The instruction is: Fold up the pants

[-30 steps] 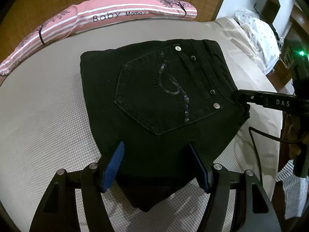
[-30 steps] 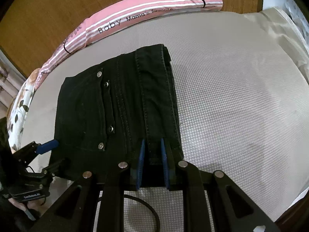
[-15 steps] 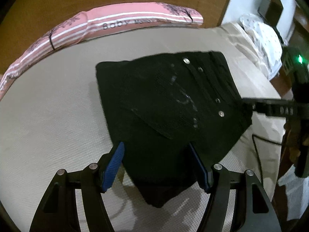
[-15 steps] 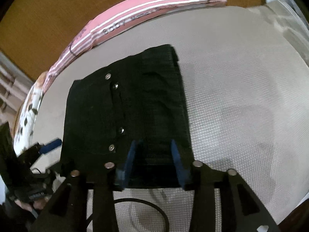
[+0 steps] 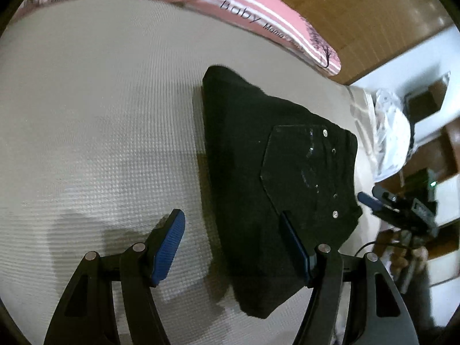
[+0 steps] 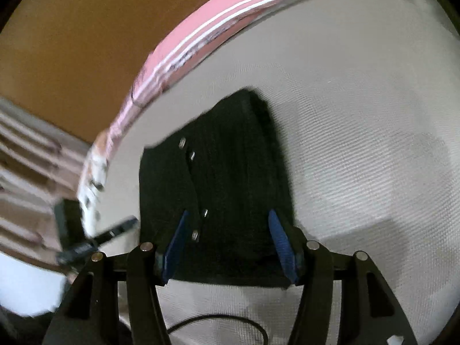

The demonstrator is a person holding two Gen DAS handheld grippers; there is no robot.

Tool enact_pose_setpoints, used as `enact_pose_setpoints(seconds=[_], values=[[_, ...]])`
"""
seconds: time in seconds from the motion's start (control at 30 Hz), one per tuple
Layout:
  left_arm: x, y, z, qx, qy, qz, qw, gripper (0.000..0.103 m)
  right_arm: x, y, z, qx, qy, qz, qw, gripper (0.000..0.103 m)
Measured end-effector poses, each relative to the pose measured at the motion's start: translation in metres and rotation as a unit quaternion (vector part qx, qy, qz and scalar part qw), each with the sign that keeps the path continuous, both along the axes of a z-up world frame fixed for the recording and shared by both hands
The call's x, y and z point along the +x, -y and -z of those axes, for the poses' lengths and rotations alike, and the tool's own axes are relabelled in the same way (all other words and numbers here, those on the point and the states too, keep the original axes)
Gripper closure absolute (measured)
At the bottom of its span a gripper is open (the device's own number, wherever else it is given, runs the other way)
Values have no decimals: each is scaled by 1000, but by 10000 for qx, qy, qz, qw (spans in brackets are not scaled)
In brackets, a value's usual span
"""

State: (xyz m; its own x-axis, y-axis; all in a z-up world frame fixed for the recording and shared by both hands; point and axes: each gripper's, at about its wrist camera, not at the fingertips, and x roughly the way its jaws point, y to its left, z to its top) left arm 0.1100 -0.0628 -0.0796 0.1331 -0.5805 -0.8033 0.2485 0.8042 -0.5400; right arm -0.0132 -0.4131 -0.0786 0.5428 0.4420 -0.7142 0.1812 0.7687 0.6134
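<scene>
A home bedroom: a bed (image 5: pixel 100 120) covered with a beige textured sheet, a long pink striped pillow (image 5: pixel 258 20) printed "Baby Mama" along its far edge, a wooden headboard (image 6: pixel 86 43) behind it, and white shelves (image 5: pixel 425 106) beside the bed.

L tool (image 5: pixel 233 241) is hanging wide over the pants (image 5: pixel 276 189); R tool (image 6: pixel 230 244) is opening w/ pants' edge between jaws.

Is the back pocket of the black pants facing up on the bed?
Yes, the pants lie folded with the stitched back pocket on top.
</scene>
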Motion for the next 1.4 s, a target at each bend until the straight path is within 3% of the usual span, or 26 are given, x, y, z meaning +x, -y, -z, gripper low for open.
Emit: enact_pose_setpoints(seconds=[0.07,0.17,0.47,0.8,1.2,1.4], values=[[3,1,6,-231,-215,54,9995,35,3,16,7,344,-25,-32,9994,48],[8,4,12,-265,-385,108,9988,35,9,32,23,702,-173,-63,9974,48],[14,-3,20,-687,-613,144,9956,35,32,38,52,1135,-334,-515,9916,48],[31,0,27,-1195,-451,317,9913,32,57,29,58,1452,-313,-1265,9808,47],[32,4,26,-1150,-435,381,9917,29,64,14,56,1243,-443,-1273,9830,46],[19,1,24,-1067,-363,466,9925,29,40,22,62,1530,-472,-1447,9764,46]])
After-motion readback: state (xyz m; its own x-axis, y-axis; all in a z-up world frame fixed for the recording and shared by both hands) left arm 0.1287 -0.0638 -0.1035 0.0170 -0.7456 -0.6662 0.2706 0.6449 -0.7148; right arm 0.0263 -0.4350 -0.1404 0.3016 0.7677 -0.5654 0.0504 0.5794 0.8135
